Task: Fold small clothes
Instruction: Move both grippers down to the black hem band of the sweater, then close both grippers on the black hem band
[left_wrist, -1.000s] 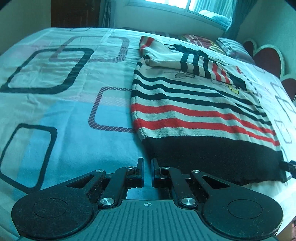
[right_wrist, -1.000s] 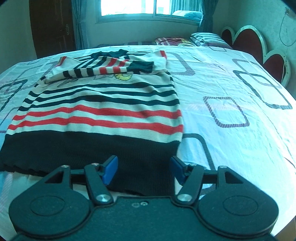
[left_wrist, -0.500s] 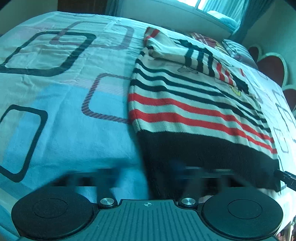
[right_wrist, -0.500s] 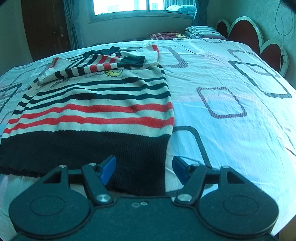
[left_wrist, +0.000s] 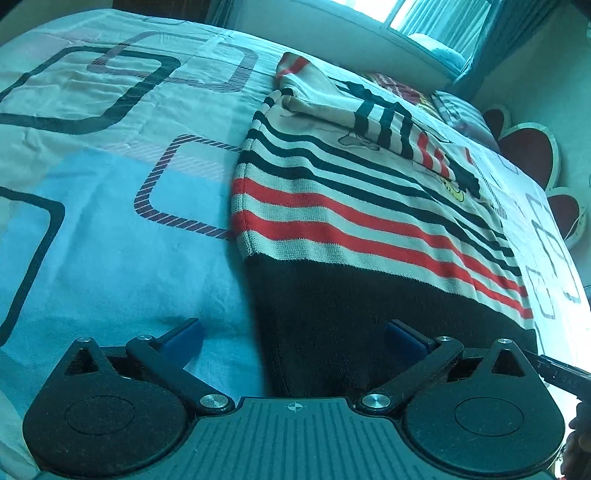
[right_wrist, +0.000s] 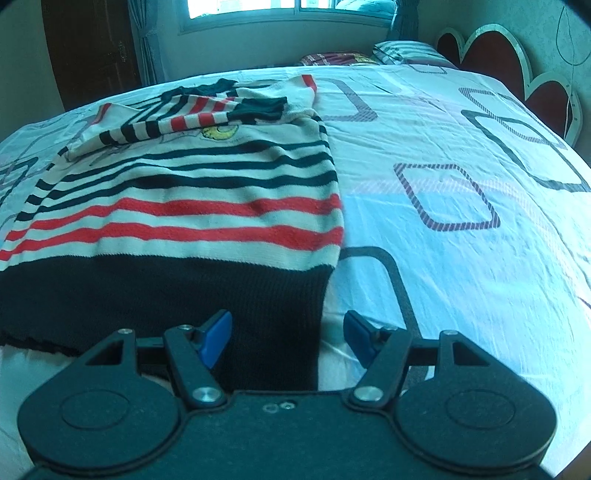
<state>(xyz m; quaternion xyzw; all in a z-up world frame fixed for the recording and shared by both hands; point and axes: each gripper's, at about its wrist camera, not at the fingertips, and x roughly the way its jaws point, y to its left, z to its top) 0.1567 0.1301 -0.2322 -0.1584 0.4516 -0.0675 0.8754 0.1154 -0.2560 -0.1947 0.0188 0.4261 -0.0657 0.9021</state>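
Observation:
A small knit sweater (left_wrist: 369, 221) lies flat on the bed, cream with black and red stripes and a wide black hem band (right_wrist: 155, 291). Its striped sleeves (right_wrist: 177, 123) are folded across the chest. My left gripper (left_wrist: 295, 338) is open wide just above the hem's left corner, and the sweater's side edge runs between its blue pads (left_wrist: 184, 336). My right gripper (right_wrist: 288, 338) is open over the hem's right corner, with the black band's edge between its fingers (right_wrist: 218, 334). Neither pair of pads presses the cloth. A tip of the right gripper (left_wrist: 561, 376) shows at the left wrist view's right edge.
The bed sheet (right_wrist: 461, 277) is pale blue with rounded rectangle prints and stretches out on both sides of the sweater. Pillows (right_wrist: 402, 51) and a heart-shaped headboard (right_wrist: 491, 59) are at the far right, a window (right_wrist: 280, 7) and a dark door (right_wrist: 92, 48) behind.
My left gripper has gone from shut to wide open and now straddles the hem's left corner. The right gripper edged a little toward the right corner, still open.

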